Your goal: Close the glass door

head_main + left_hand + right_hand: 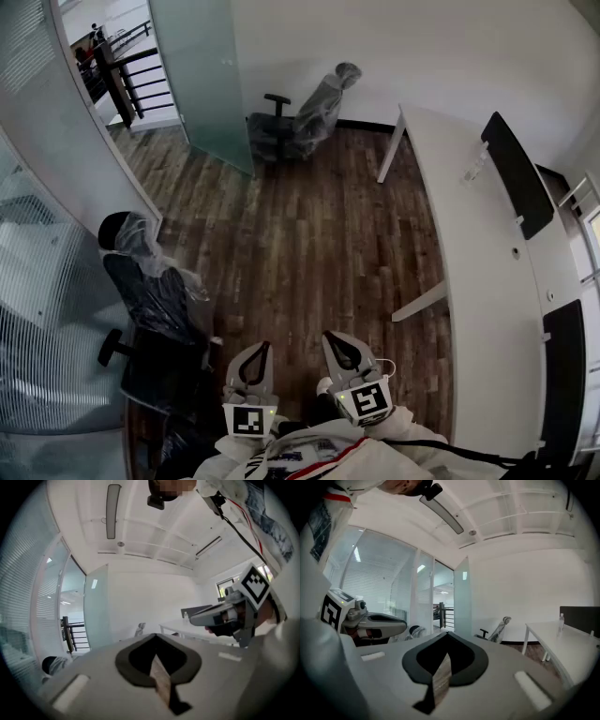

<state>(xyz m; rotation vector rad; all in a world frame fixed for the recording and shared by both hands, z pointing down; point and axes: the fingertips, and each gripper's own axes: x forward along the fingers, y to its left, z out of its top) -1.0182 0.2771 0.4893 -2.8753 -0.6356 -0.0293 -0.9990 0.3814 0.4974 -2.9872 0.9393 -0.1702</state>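
Note:
The frosted glass door (pixel 202 80) stands open at the far left of the room, swung inward beside the doorway to a landing. It also shows as a pale green panel, the glass door (pixel 96 613) in the left gripper view and the glass door (pixel 461 597) in the right gripper view. Both grippers are held low, close to the person's body, several steps from the door. My left gripper (pixel 253 358) is shut on nothing. My right gripper (pixel 339 349) is shut too, with nothing in it. Each points level into the room, left gripper (pixel 154 637) and right gripper (pixel 447 634).
A plastic-wrapped office chair (pixel 141 281) stands close at the left by the glass wall (pixel 37 234). Another wrapped chair (pixel 305 117) sits near the door. A long white desk (pixel 478 272) with dark monitors (pixel 516 173) runs along the right. A black railing (pixel 127 70) lies beyond the doorway.

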